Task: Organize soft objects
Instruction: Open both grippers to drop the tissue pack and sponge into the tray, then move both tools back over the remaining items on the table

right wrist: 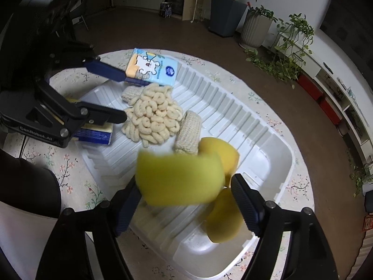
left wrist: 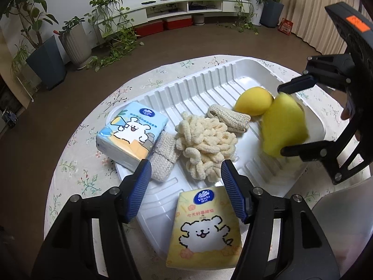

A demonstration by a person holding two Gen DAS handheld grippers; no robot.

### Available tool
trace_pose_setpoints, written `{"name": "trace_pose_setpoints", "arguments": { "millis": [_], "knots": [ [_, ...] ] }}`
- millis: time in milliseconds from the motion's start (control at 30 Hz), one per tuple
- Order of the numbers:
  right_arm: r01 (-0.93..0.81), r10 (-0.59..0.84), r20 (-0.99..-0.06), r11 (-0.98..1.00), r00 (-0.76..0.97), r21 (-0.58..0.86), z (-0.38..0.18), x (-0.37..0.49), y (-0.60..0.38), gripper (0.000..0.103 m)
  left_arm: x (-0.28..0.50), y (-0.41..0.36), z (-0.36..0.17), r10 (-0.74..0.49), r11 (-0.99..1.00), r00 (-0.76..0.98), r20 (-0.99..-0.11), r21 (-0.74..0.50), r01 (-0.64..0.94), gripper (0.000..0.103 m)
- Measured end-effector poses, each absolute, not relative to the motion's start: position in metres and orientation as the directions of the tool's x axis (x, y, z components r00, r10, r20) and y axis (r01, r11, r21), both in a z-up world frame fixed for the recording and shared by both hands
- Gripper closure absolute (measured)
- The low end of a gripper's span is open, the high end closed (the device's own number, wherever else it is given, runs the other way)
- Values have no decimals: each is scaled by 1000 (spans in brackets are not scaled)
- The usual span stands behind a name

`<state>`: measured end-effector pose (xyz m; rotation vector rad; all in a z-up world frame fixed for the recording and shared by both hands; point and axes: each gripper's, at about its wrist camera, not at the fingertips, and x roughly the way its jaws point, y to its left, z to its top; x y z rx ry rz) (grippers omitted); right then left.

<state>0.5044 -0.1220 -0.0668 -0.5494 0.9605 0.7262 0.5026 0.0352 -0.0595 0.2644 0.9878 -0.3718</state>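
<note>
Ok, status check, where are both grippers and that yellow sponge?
Left gripper open above yellow tissue pack. Right gripper open, blurred yellow sponge between its jaws, seemingly dropping. White tray below, nothing blocking.

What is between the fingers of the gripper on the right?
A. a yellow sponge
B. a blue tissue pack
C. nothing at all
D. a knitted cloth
A: the yellow sponge sits blurred between the right gripper fingers, over the white tray; the blue tissue pack lies at the tray's far end.
</note>
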Motion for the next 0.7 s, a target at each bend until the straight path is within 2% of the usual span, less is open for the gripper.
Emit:
{"name": "trace_pose_setpoints", "arguments": {
  "millis": [100,167,233,333,700],
  "knots": [
    [-757,303,-872,645,384,-109,-64,502,-124,18,501,34,-57,-188,907,504,-843,49,419,41],
    [-754,308,-869,649,387,-106,-62,501,-127,14,500,34,-55,-189,909,510,-839,47,414,35],
    [-747,313,-864,657,394,-103,-59,500,-130,12,498,33,-53,-189,909,513,-837,48,414,19],
    [-732,320,-853,674,412,-101,-53,499,-138,2,497,35,-49,-178,913,529,-830,62,404,1],
    [-578,372,-753,816,543,-14,-10,501,-198,0,483,62,-12,-128,956,637,-760,77,284,0]
  ]
}}
